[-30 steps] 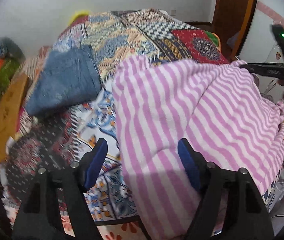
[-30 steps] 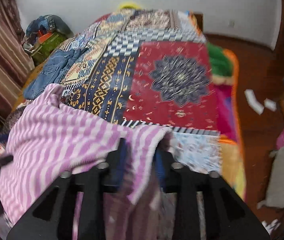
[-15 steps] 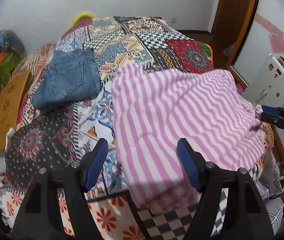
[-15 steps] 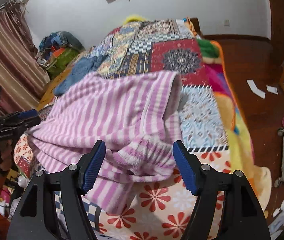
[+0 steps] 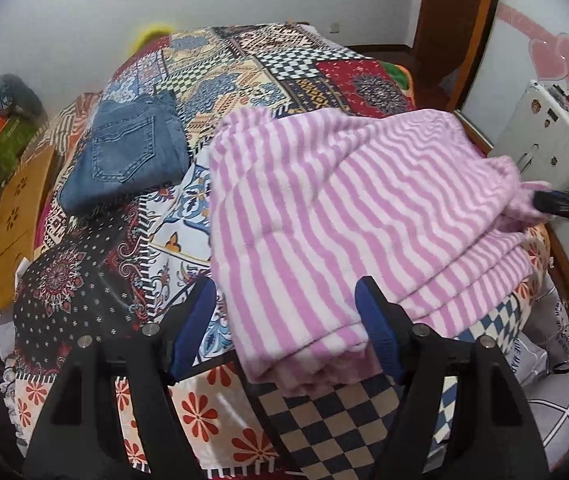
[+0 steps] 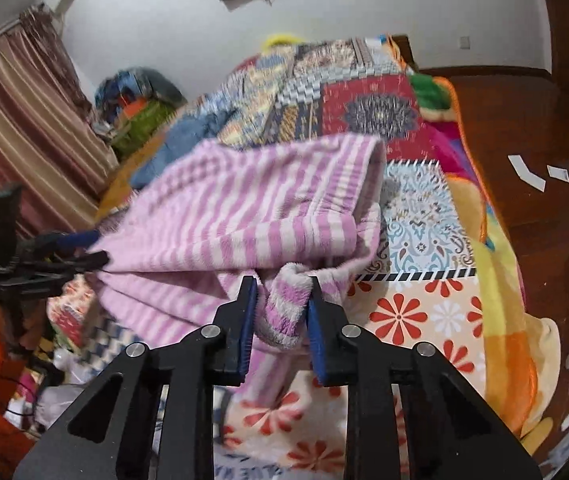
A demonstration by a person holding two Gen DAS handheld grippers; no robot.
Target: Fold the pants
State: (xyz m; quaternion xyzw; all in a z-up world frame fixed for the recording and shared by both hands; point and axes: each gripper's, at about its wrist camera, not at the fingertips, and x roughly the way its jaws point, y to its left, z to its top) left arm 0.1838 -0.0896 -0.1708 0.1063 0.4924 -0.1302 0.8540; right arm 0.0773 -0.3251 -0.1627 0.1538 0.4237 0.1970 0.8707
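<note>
Pink-and-white striped pants point(image 5: 344, 208) lie folded in layers on the patchwork bed cover point(image 5: 84, 280). My left gripper point(image 5: 286, 328) hovers open over their near folded edge, the cloth lying between its blue pads without being pinched. In the right wrist view the left gripper point(image 6: 88, 248) sits at the pants' point(image 6: 244, 208) left edge. My right gripper point(image 6: 282, 316) is closing its jaws, and the pads squeeze a rolled bunch of the pants' near edge. From the left wrist view, the right gripper point(image 5: 564, 208) is at the pants' right side.
Folded blue jeans point(image 5: 124, 152) lie on the bed behind and to the left of the pants. A wooden board point(image 5: 16, 216) leans at the bed's left side. A white appliance point(image 5: 544, 136) stands at the right. Wooden floor point(image 6: 524, 112) with paper scraps borders the bed.
The right gripper let go of the pants, opened wide, drew back and now closes on a bunch at their near edge. The pants have dropped flat onto the bed. The left gripper stayed open.
</note>
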